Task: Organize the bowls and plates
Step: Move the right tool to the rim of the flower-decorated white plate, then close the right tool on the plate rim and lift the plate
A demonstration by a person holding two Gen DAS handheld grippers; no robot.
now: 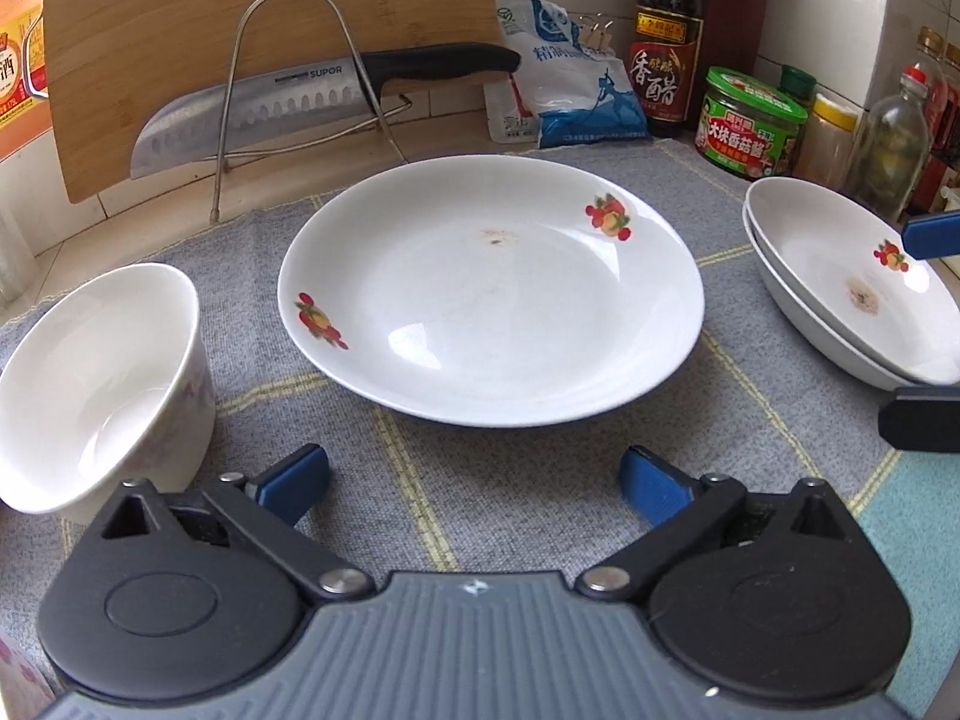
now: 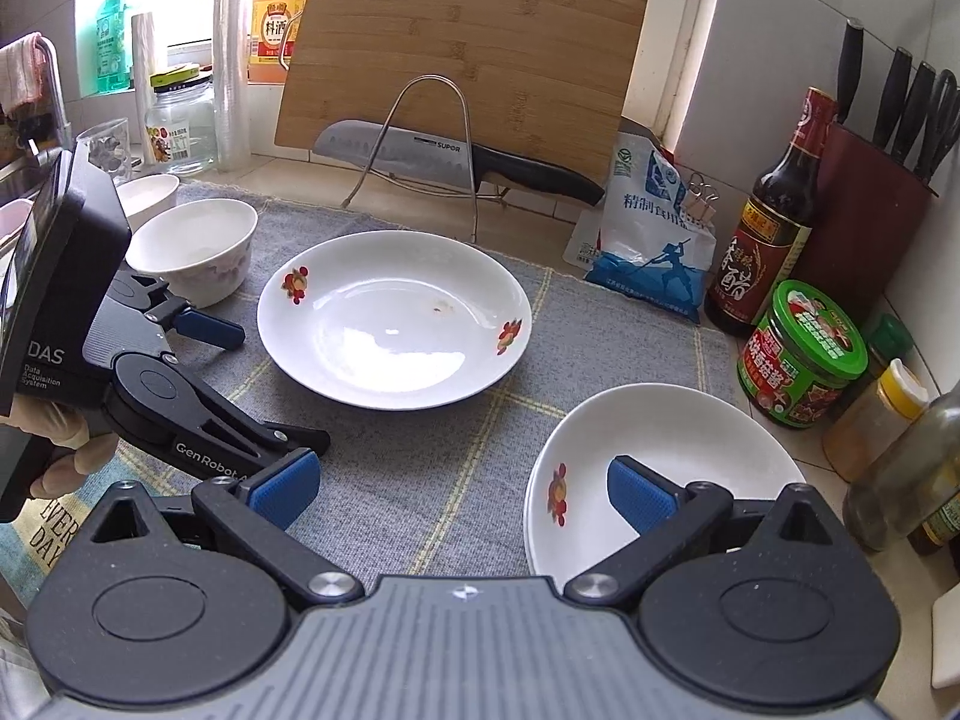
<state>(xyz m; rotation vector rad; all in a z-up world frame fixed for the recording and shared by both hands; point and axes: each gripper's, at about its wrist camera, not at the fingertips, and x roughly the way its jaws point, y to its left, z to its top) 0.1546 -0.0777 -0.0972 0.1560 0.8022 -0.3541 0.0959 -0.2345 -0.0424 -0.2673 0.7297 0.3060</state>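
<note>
A white plate with fruit prints (image 1: 492, 300) (image 2: 390, 318) lies in the middle of the grey checked cloth (image 1: 420, 498). My left gripper (image 1: 474, 468) (image 2: 264, 384) stands open just short of the plate's near rim, with nothing between its fingers. To its left stands a white bowl (image 1: 90, 384) (image 2: 192, 252). Two stacked plates (image 1: 840, 288) (image 2: 660, 438) sit at the right. My right gripper (image 2: 462, 486) is open, one blue pad (image 2: 639, 495) over the top plate and the other outside the rim, neither pressing.
Behind the plate a knife (image 2: 444, 156) rests on a wire rack before a bamboo cutting board (image 2: 468, 54). A salt bag (image 2: 654, 246), vinegar bottle (image 2: 768, 228), green jar (image 2: 804, 354) and spice jars line the right. A second bowl (image 2: 150, 192) sits far left.
</note>
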